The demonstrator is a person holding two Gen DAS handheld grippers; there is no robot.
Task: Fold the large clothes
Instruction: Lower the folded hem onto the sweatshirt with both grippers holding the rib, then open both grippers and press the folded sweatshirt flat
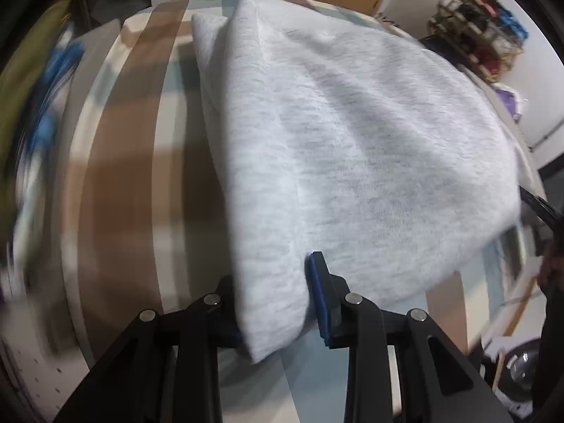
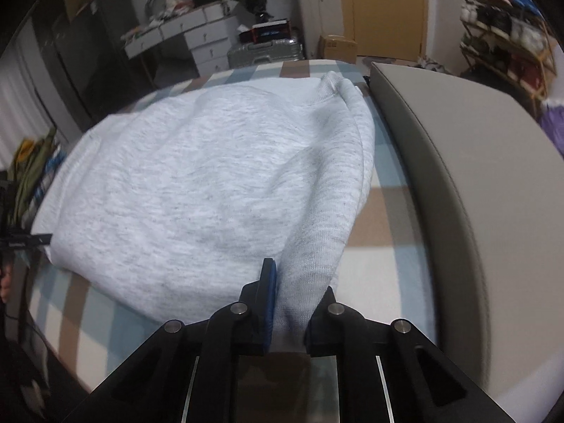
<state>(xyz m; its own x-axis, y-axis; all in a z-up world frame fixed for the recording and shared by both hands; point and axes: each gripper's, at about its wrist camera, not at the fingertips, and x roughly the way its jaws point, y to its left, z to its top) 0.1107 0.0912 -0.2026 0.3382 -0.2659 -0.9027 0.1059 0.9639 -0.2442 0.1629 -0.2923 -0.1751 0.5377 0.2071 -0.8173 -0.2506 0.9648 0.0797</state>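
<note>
A soft, heather-grey fleece sweatshirt (image 1: 352, 141) lies ahead of the fingers on a checked bedspread (image 2: 373, 211). The left gripper (image 1: 278, 303) fingers pinch its folded corner; the right gripper (image 2: 292, 303) fingers pinch its ribbed sleeve edge.

- The left gripper (image 1: 273, 303) is pinching a folded corner of a light grey sweatshirt (image 1: 352, 148) between its black fingers with blue pads (image 1: 319, 296).
- The sweatshirt is spreading away from the jaws over a bed cover (image 1: 116, 190) checked in tan, cream and pale blue.
- The left part of the view is smearing into blur.
- A cluttered shelf rack (image 1: 479, 31) is standing at upper right beside a white wall.
</note>
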